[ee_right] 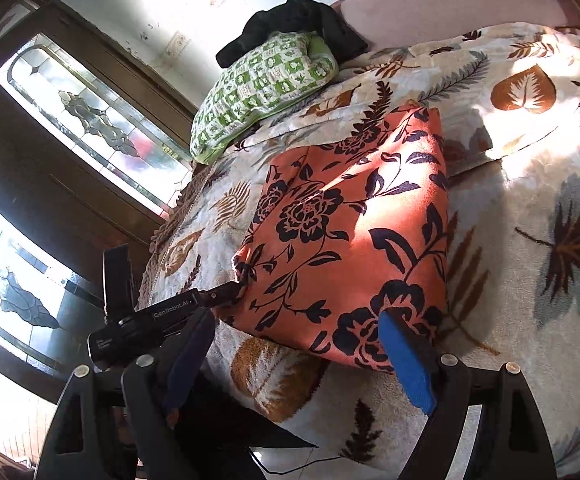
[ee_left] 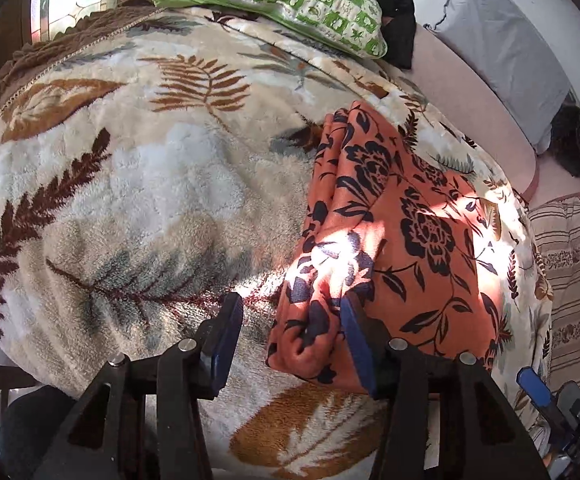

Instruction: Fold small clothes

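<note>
Left gripper (ee_left: 292, 316) jaws parted astride folded orange floral garment (ee_left: 402, 240) corner (no pinch); right gripper (ee_right: 306, 344) released, hovering beside blanket (ee_left: 129, 184).

Hard sunlight pours through the leaded glass window (ee_right: 89, 128) at left, blowing out the fleecy leaf-print blanket (ee_right: 530, 152) upper right; fisheye bends every edge, corners black, details sharp.

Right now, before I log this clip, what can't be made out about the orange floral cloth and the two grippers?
- Left gripper: the left wrist view shows a bunched corner of the orange floral cloth between its fingers; whether the pads press it is unclear.
- Cloth's underside and layer count: hidden by its own top layer, both views.
- Right gripper: open; sun glare washes out the blanket beyond.
</note>
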Action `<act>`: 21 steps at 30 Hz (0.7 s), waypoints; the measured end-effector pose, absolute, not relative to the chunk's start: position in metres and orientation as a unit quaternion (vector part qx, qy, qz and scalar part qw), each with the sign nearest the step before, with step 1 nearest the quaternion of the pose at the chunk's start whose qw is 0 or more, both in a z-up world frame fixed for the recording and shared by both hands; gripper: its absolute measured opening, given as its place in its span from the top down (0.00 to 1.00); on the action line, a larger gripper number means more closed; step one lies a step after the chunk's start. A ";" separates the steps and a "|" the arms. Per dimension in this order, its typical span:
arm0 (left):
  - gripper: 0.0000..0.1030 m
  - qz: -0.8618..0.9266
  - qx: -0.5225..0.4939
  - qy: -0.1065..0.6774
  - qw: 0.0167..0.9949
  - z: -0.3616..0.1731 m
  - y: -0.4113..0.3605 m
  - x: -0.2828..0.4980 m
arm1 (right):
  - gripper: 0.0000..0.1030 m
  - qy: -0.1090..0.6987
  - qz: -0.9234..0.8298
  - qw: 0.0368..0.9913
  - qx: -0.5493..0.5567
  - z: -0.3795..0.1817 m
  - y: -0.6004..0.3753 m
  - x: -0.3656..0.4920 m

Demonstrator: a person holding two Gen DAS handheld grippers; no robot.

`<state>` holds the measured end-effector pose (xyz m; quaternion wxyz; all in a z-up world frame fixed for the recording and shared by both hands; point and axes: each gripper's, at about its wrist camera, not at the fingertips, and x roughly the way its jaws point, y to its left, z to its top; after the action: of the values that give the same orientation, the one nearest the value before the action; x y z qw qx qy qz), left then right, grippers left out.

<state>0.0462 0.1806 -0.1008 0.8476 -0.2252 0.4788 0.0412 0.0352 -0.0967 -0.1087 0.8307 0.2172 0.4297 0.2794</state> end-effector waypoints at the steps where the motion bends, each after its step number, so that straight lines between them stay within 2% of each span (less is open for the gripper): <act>1: 0.49 0.044 -0.221 0.472 0.852 -0.096 0.179 0.042 | 0.16 0.427 0.276 0.831 0.226 -0.109 -0.101 0.031; 8: 0.47 0.055 -0.185 0.454 0.870 -0.078 0.172 0.021 | 0.16 0.431 0.245 0.832 0.250 -0.123 -0.119 0.007; 12: 0.35 0.081 -0.147 0.445 0.880 -0.071 0.168 0.012 | 0.16 0.436 0.231 0.832 0.253 -0.132 -0.125 0.000; 21: 0.34 0.103 -0.090 0.438 0.889 -0.065 0.159 0.012 | 0.16 0.443 0.204 0.833 0.261 -0.142 -0.137 -0.001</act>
<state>0.0116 0.1593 -0.0648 0.8888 -0.0898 0.4376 0.1027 -0.0007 -0.1369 -0.1418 0.8329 0.2607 0.4435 0.2043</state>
